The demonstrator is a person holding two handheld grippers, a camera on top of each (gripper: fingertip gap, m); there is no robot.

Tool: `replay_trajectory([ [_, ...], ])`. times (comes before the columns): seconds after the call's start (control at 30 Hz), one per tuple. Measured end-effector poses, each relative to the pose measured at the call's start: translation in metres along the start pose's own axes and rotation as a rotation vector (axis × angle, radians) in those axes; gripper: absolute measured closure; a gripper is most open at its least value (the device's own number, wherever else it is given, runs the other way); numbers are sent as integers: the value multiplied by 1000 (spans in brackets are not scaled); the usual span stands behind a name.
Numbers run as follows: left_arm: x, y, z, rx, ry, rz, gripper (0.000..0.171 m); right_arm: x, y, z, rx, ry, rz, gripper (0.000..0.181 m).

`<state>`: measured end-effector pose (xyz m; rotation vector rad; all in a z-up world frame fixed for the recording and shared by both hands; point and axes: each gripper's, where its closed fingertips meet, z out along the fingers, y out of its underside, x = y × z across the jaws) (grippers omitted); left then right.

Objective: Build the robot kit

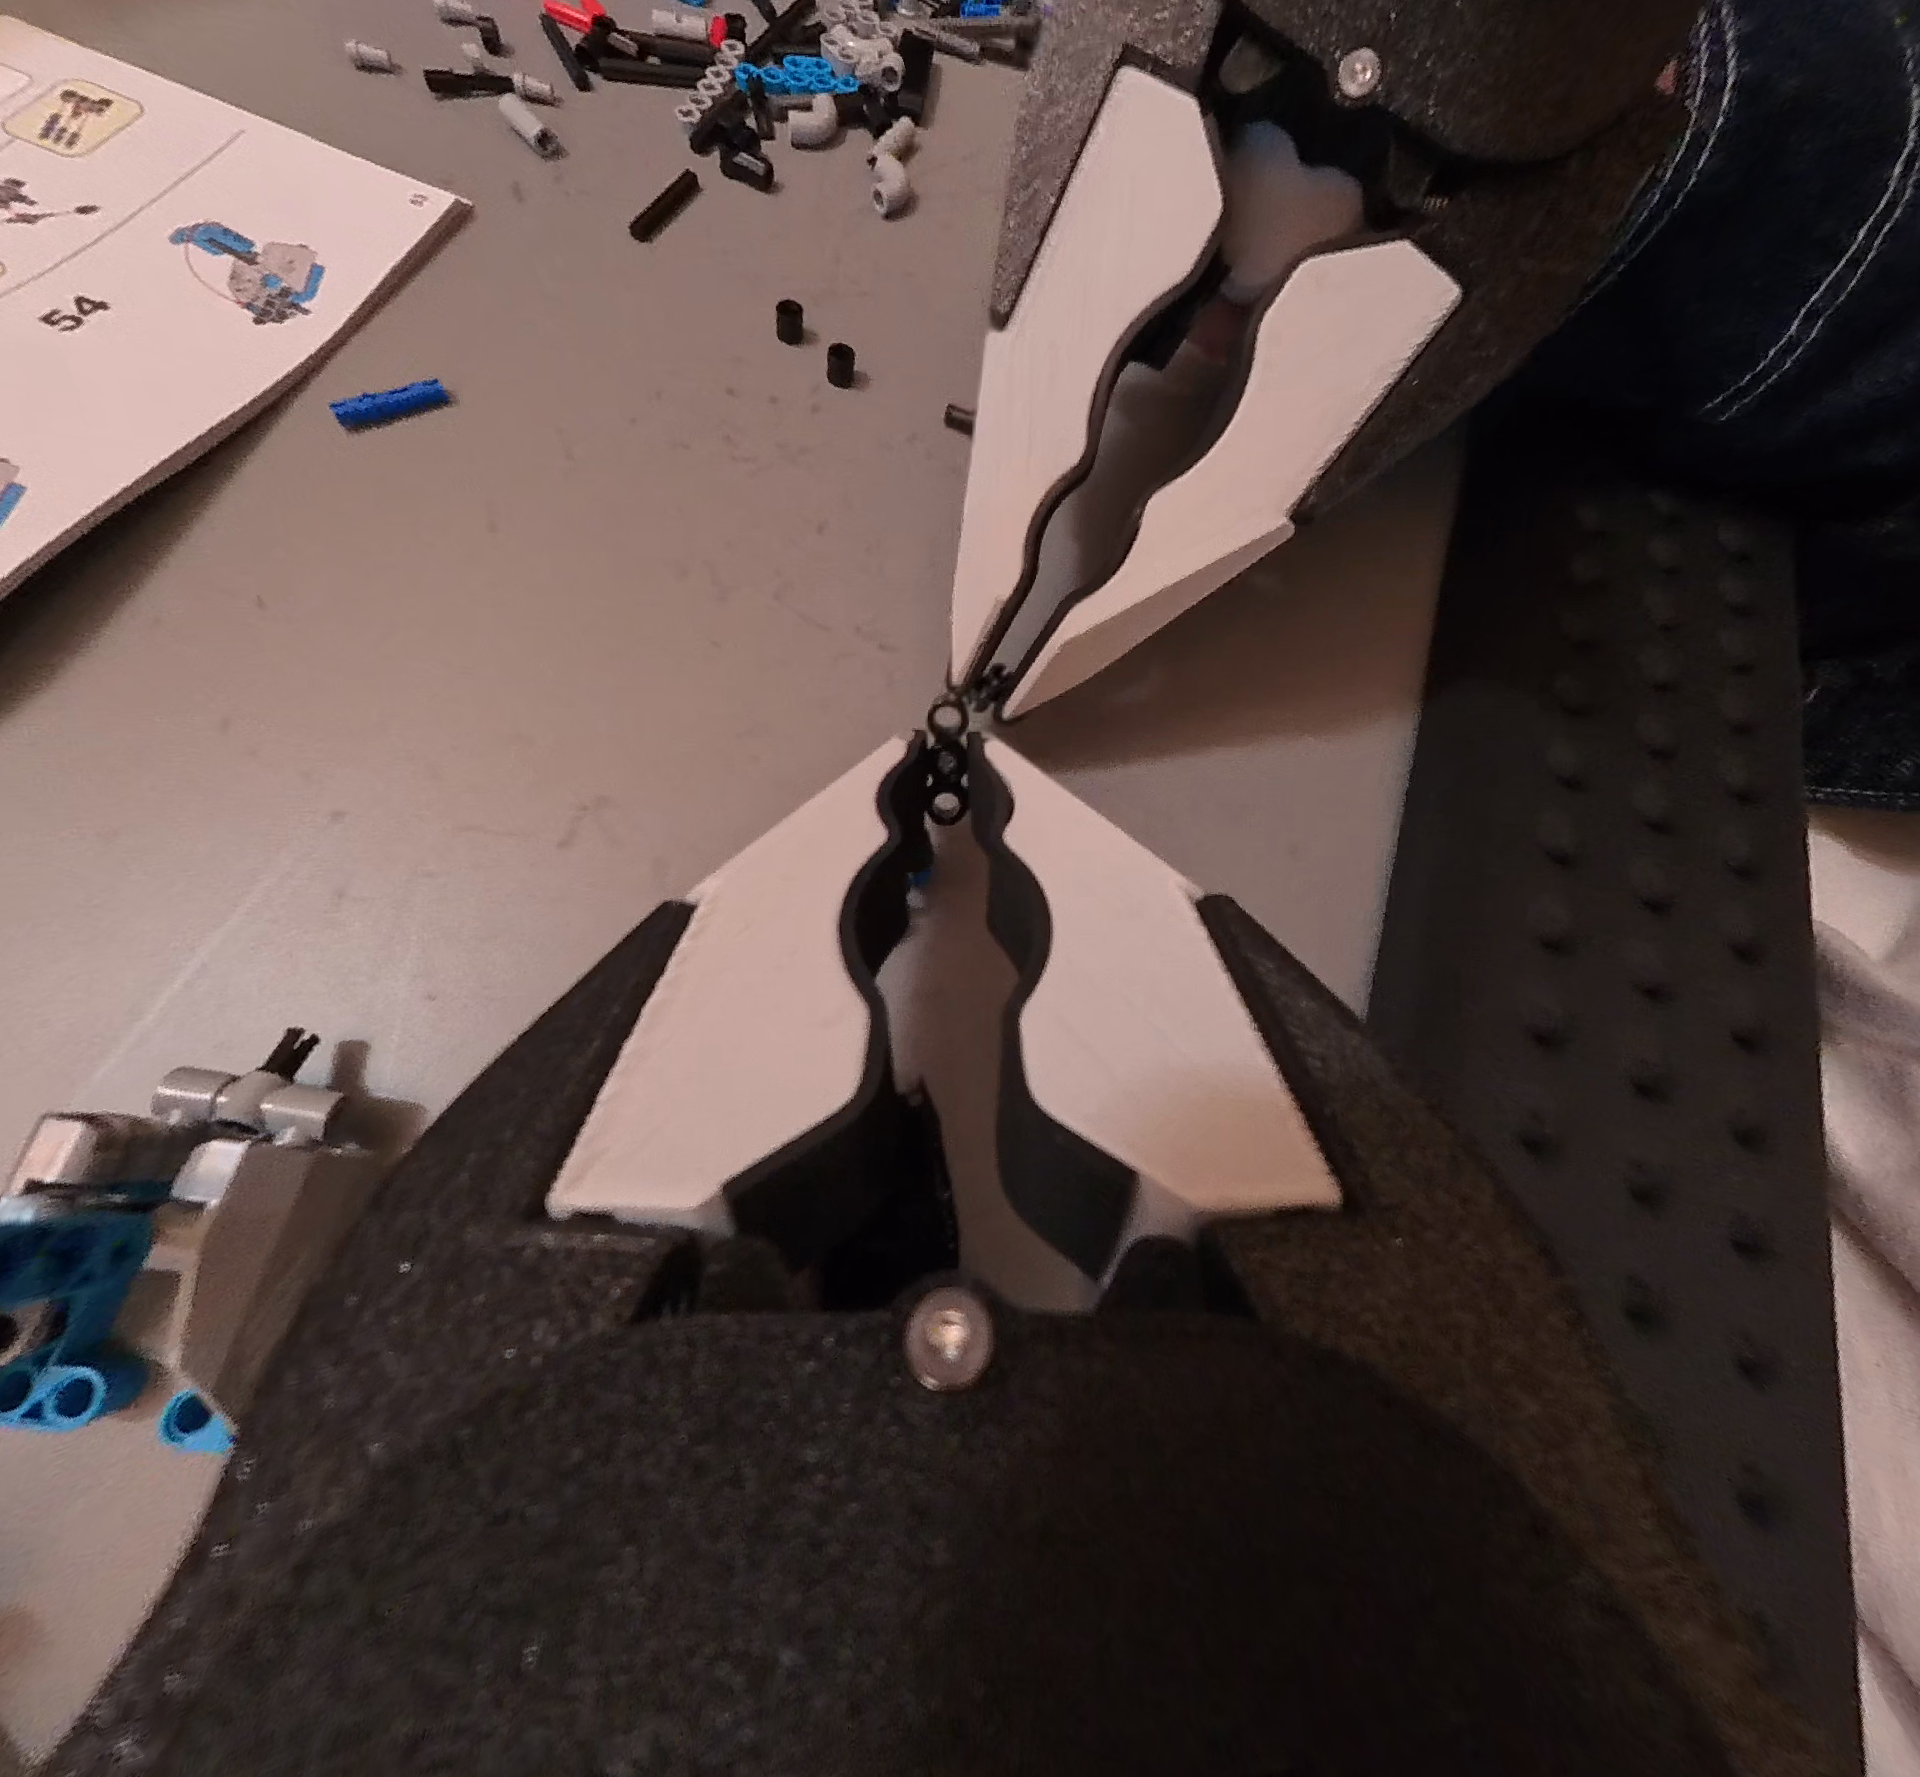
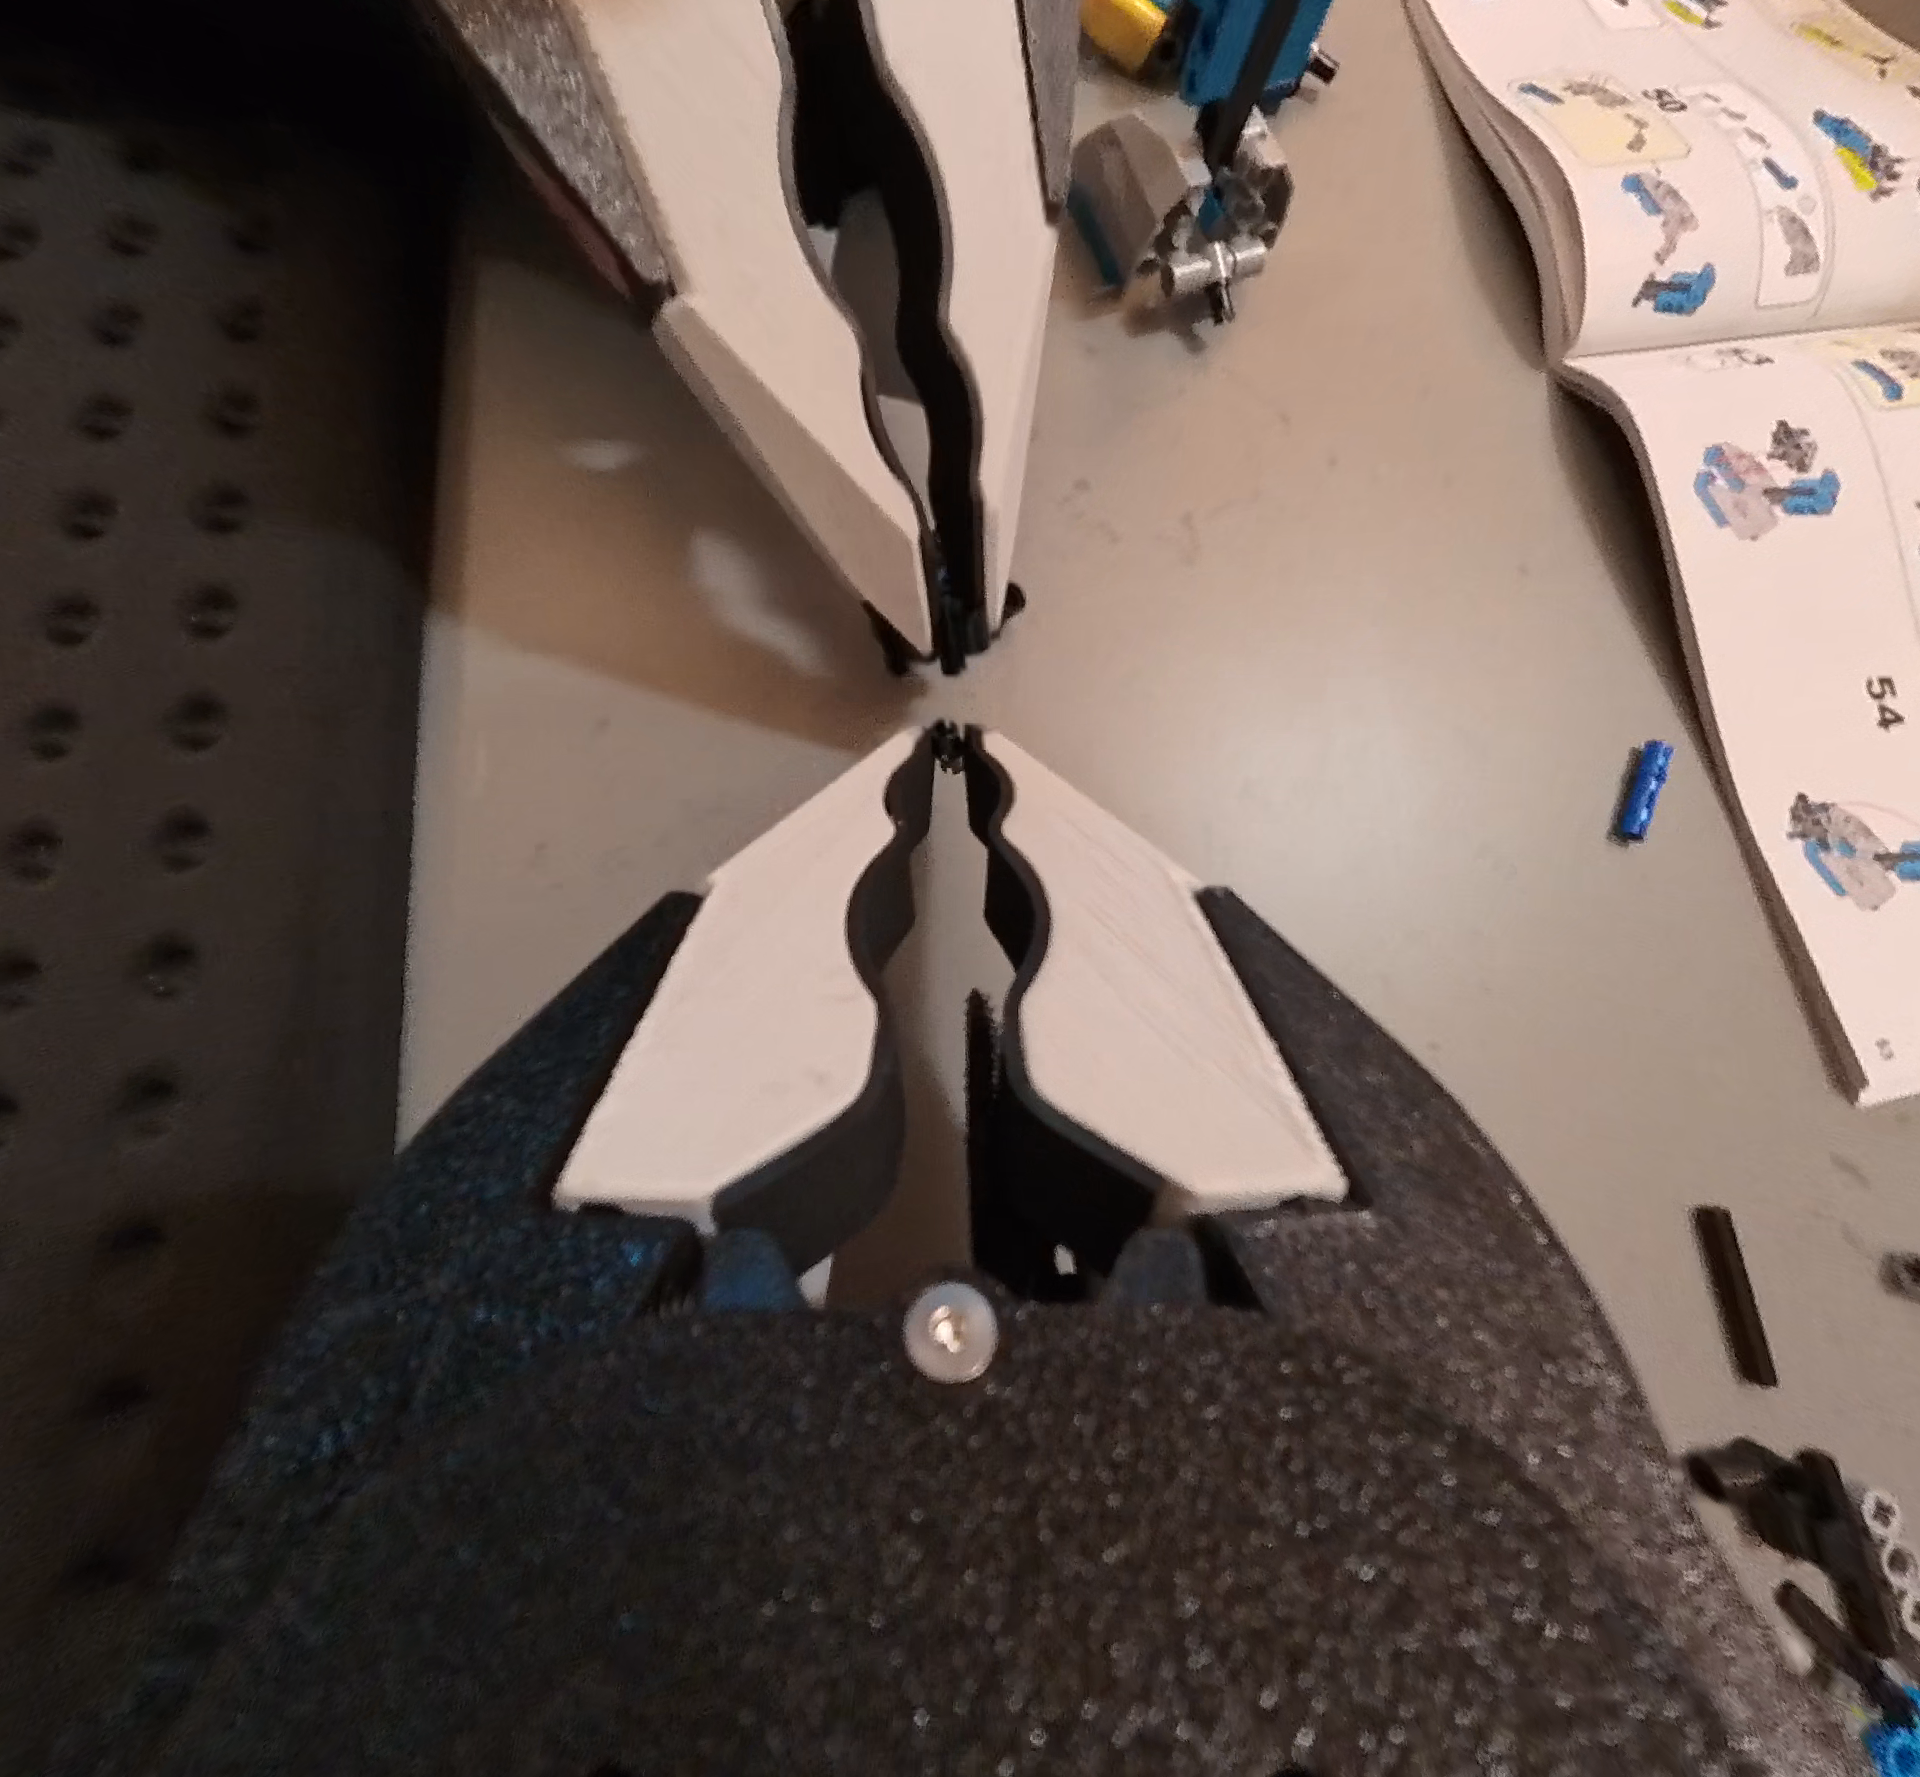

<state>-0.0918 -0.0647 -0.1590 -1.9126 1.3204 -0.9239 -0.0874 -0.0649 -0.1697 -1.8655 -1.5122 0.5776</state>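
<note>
While the white-fingered left gripper (image 1: 943, 751) clamps a small black holed plastic beam (image 1: 947, 777), the matching right gripper (image 2: 948, 740) pinches a tiny black plastic pin (image 2: 948, 748) tip to tip with it, above bare grey tabletop (image 1: 582, 688). Just beside them runs the table's near edge, bordered by a dark dimpled mat (image 1: 1621, 1000); an open paper instruction booklet (image 2: 1714, 584) and scattered plastic bricks (image 1: 748, 34) lie well apart.
</note>
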Motion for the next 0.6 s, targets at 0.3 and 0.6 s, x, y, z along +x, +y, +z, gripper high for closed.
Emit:
replay_trajectory([
  [0.3, 5, -50, -36, 328, 194, -218, 165, 11, -43, -38, 345, -13, 208, 177],
  [0.6, -1, -107, -124, 918, 752, -665, 166, 8, -145, -83, 911, -66, 266, 178],
])
